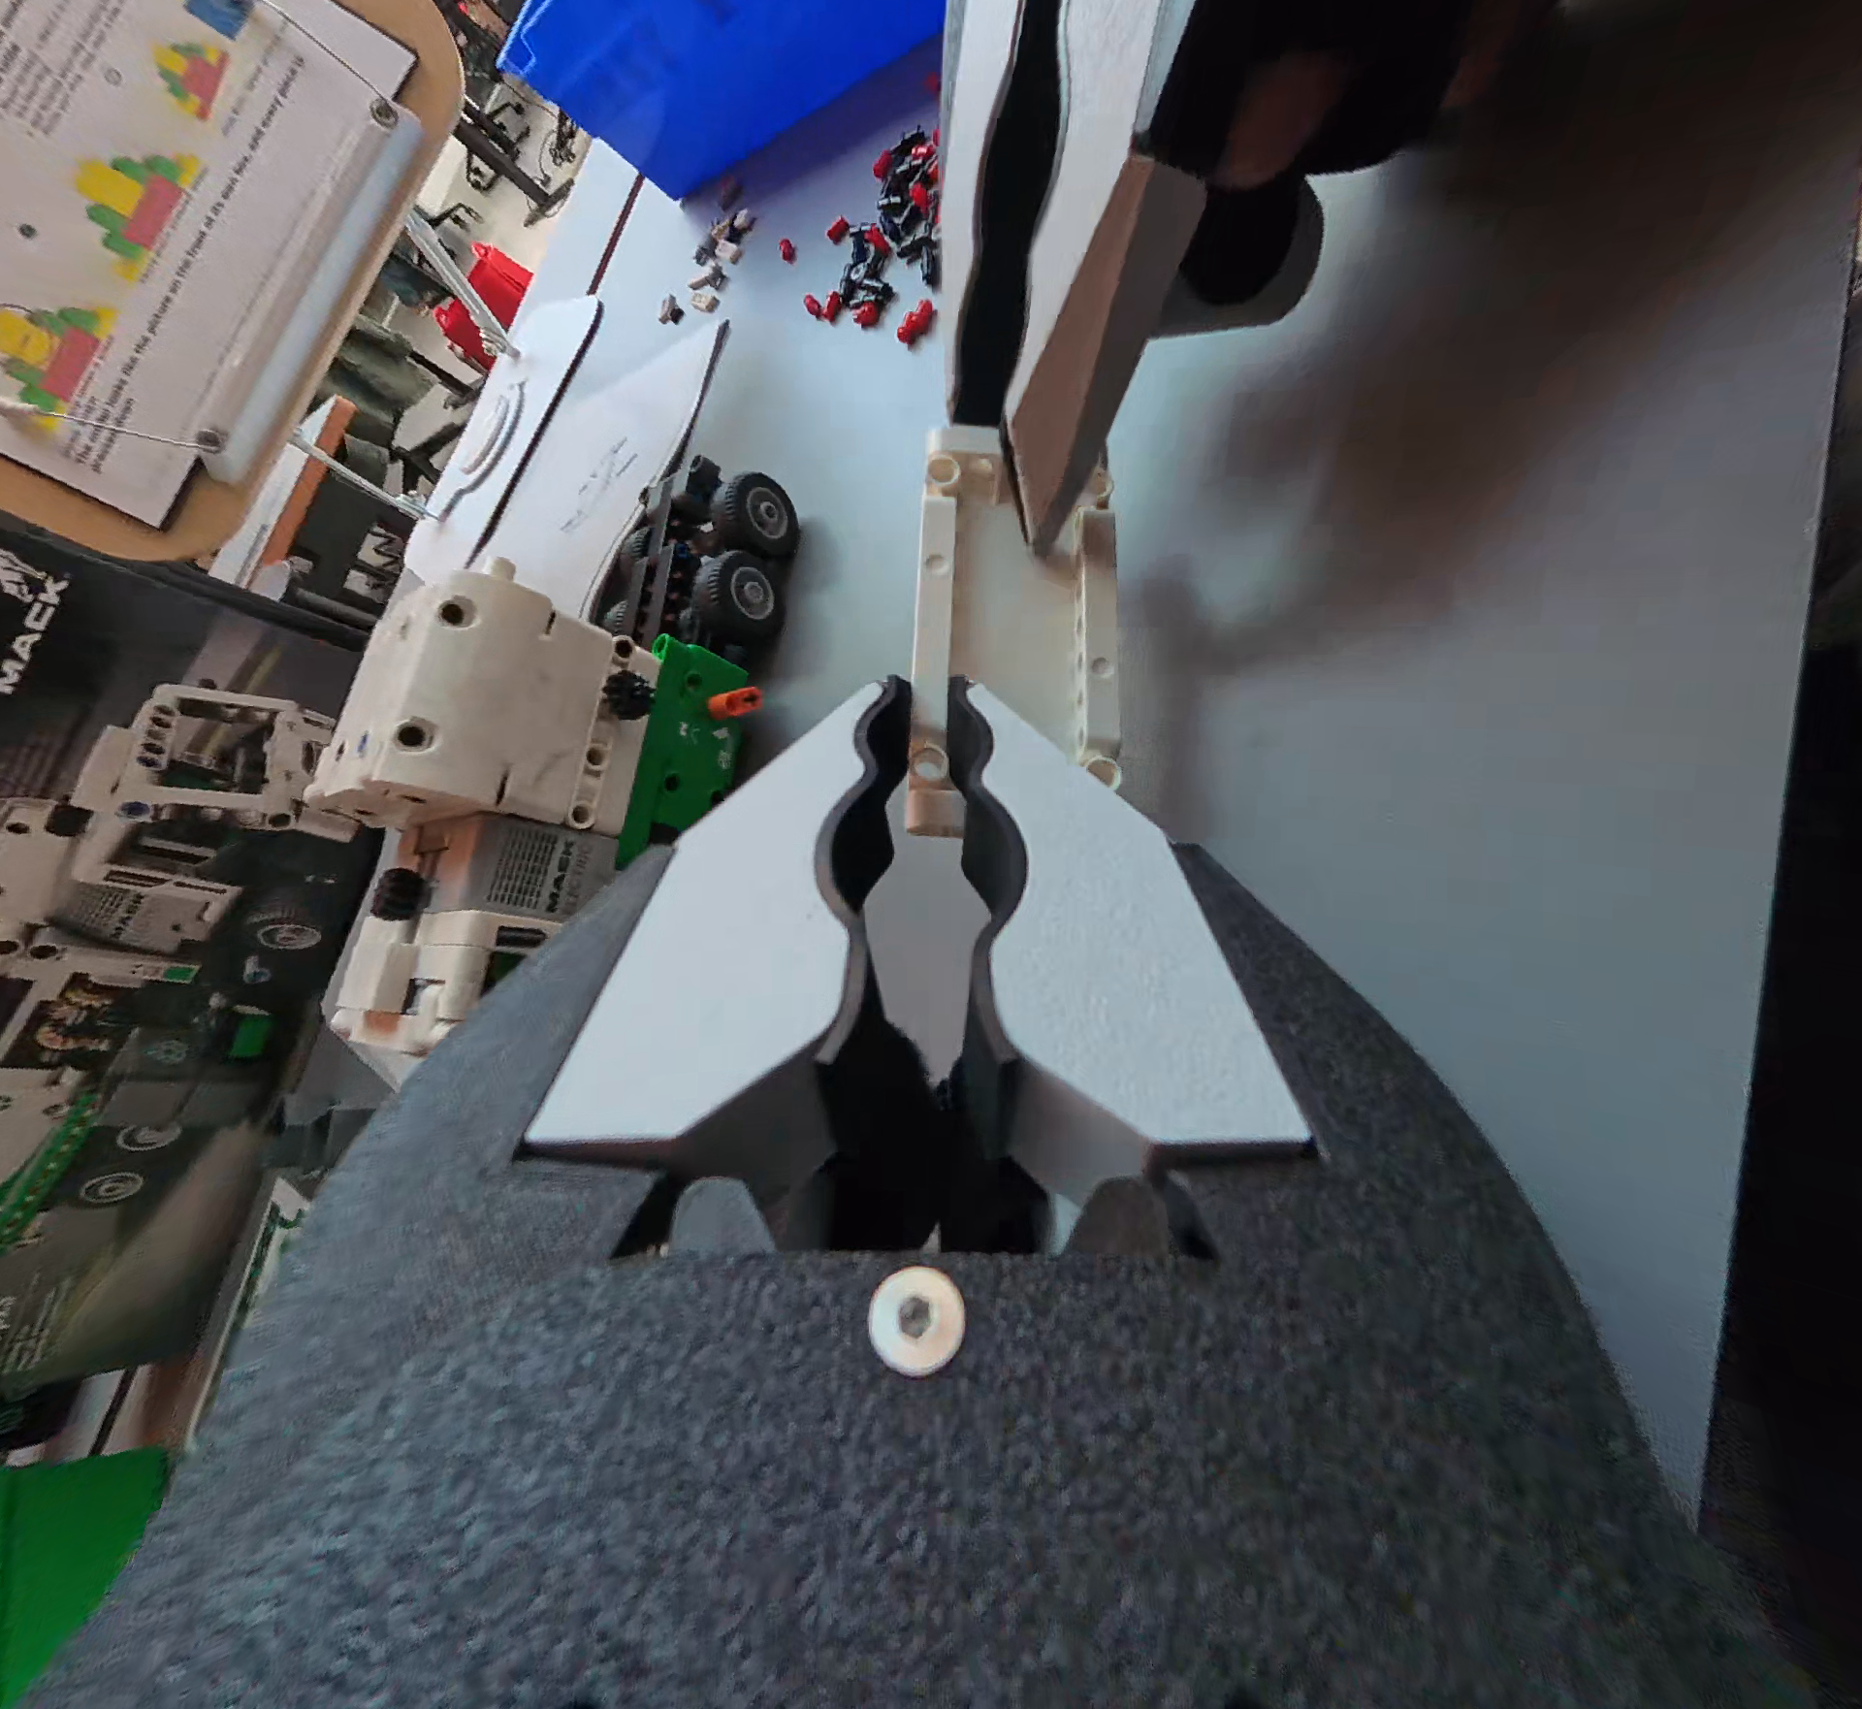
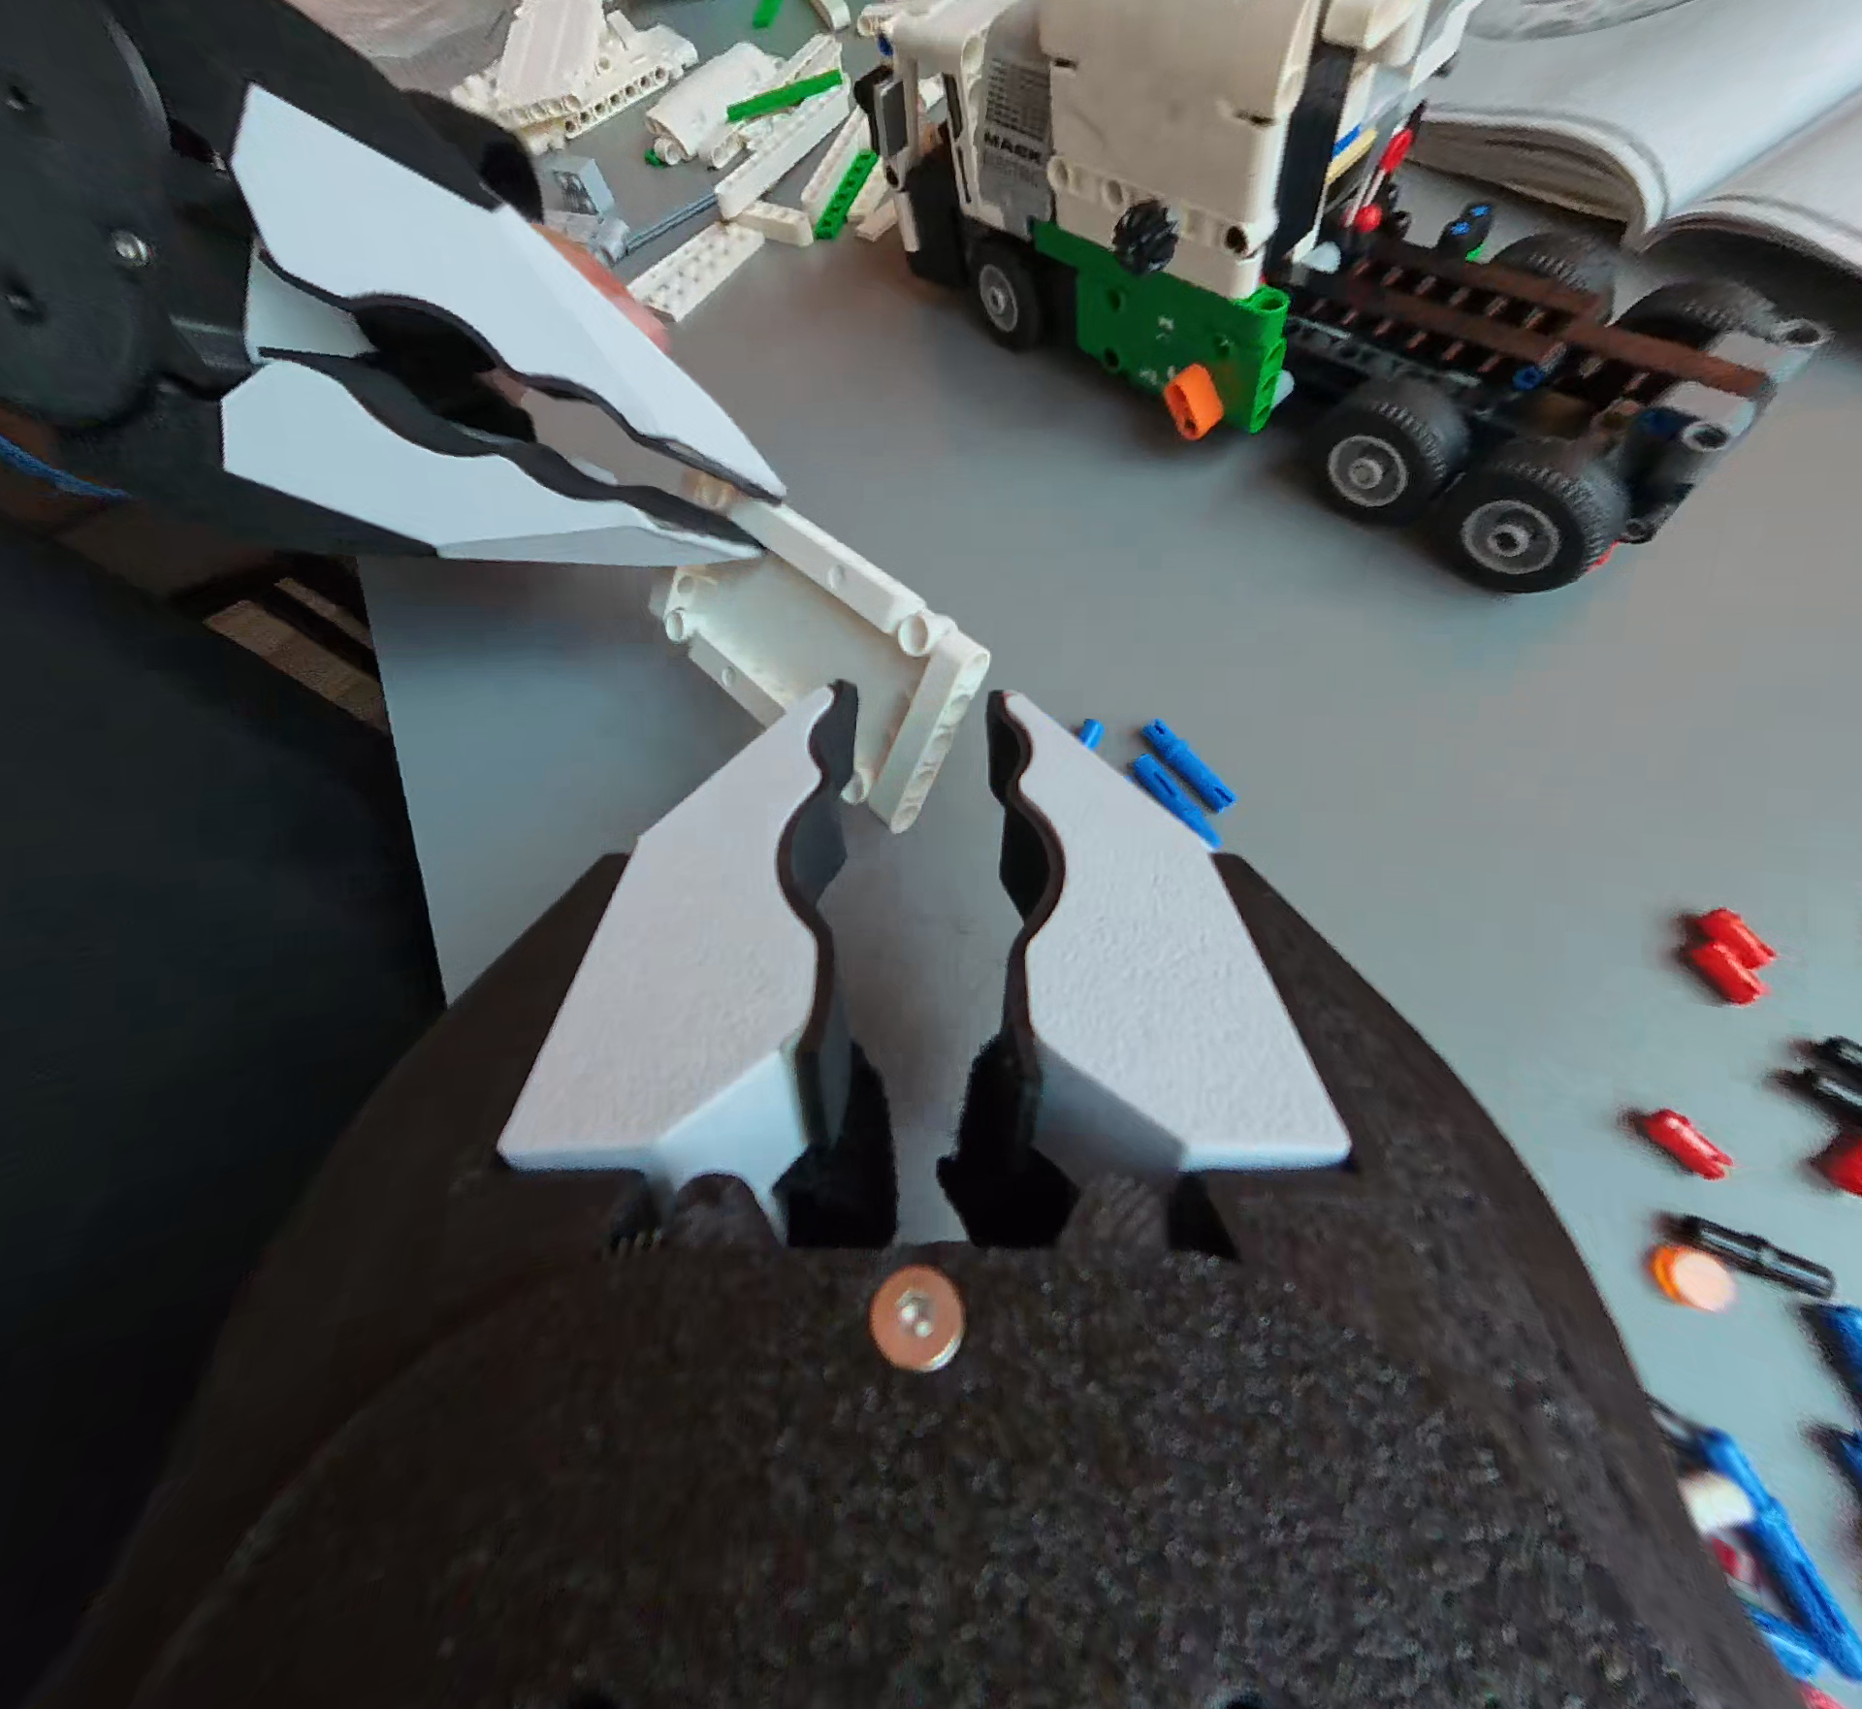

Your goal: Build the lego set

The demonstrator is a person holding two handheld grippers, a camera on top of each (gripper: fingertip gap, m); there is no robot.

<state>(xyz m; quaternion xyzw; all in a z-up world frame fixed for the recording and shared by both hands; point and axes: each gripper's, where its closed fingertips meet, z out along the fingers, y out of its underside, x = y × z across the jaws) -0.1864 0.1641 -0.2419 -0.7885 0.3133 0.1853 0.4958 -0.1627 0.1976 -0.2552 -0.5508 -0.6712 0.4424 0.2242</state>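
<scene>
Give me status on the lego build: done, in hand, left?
Done: the truck has its white cab, green base and wheeled chassis together.
In hand: the left gripper is shut on one edge of a white frame; the right gripper is open around its far end.
Left: the frame is not on the truck, and loose white beams, red pins and blue pins lie unused.
</scene>
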